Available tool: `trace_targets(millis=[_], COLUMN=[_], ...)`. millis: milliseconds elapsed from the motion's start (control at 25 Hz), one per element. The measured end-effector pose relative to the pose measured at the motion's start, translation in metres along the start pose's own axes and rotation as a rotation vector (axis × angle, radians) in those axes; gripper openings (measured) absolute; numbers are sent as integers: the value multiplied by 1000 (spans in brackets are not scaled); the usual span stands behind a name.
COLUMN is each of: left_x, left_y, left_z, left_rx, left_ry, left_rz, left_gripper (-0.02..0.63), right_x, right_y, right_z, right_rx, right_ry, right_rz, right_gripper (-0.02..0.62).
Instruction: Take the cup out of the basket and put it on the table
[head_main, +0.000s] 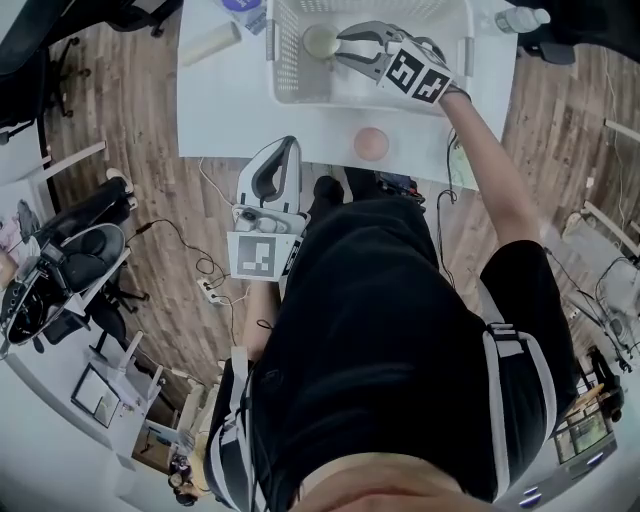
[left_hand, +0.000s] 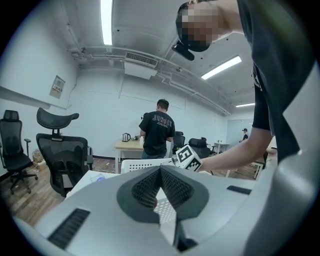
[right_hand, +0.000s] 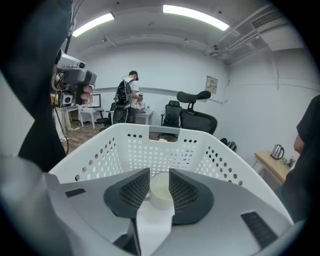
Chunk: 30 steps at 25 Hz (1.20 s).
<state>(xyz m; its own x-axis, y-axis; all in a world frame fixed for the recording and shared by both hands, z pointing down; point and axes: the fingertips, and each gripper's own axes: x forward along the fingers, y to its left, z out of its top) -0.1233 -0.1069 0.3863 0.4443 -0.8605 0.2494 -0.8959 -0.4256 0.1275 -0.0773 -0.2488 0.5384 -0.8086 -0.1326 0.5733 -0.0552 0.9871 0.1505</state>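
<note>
Nearest me, my left claw (head_main: 286, 152) hangs by the near edge of the white surface (head_main: 225, 110), jaws closed tip to tip on nothing. A pinkish round object (head_main: 371, 143) lies on the surface just short of the white basket (head_main: 288, 75). At 12 o'clock, my right claw (head_main: 345, 46) reaches into the basket, jaws part-open with a pad against each side of the pale cup (head_main: 320, 42). The cup stands upright inside, toward the basket's 9 o'clock side.
</note>
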Motion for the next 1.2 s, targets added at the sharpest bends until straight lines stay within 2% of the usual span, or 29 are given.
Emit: trace_targets(millis=[560,1200], left_x=[-5,-9], left_y=[8,13], left_z=[-7,-13], left_rx=[-8,-16], left_ry=[11,29], left_rz=[36,65], left_gripper=[18,18], right_x=[37,66], right_y=[13,22], right_z=[-41,-61], right_rx=[-107,-178], right_ry=[102,148], right_rz=[153,198], right_gripper=[112,112])
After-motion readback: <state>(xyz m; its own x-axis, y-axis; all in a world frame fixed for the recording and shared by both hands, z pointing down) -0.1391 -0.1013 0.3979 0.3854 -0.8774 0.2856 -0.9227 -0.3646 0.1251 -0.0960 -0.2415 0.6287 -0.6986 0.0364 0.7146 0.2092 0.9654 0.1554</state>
